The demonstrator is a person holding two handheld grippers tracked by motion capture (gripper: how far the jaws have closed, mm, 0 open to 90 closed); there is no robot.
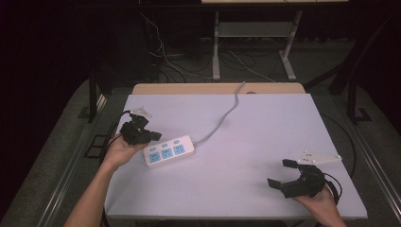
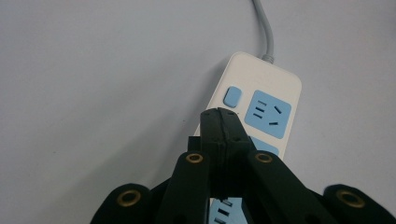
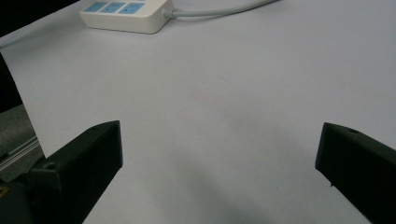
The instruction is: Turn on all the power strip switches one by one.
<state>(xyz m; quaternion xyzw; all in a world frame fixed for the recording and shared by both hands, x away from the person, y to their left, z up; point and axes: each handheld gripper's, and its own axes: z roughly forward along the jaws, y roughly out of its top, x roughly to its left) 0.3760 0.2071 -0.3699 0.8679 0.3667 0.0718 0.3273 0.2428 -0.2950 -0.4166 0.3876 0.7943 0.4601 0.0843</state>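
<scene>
A white power strip [image 1: 169,150] with blue sockets lies at the table's left middle, its grey cord [image 1: 222,119] running toward the far edge. My left gripper [image 1: 156,136] hovers at the strip's left end, jaws pressed together with nothing between them. In the left gripper view the shut jaw tips [image 2: 220,114] sit over the strip [image 2: 261,88], just below its blue switch button [image 2: 232,96]. My right gripper [image 1: 279,173] rests at the near right of the table, jaws spread wide and empty. The right gripper view has the strip [image 3: 126,14] far off at the top left.
The pale table top [image 1: 265,132] is bare between the two grippers. Its wooden far edge [image 1: 217,88] borders a dark floor with loose cables [image 1: 179,61] and a metal frame leg [image 1: 216,47]. The table's left edge [image 3: 28,126] lies close to the right gripper's jaw.
</scene>
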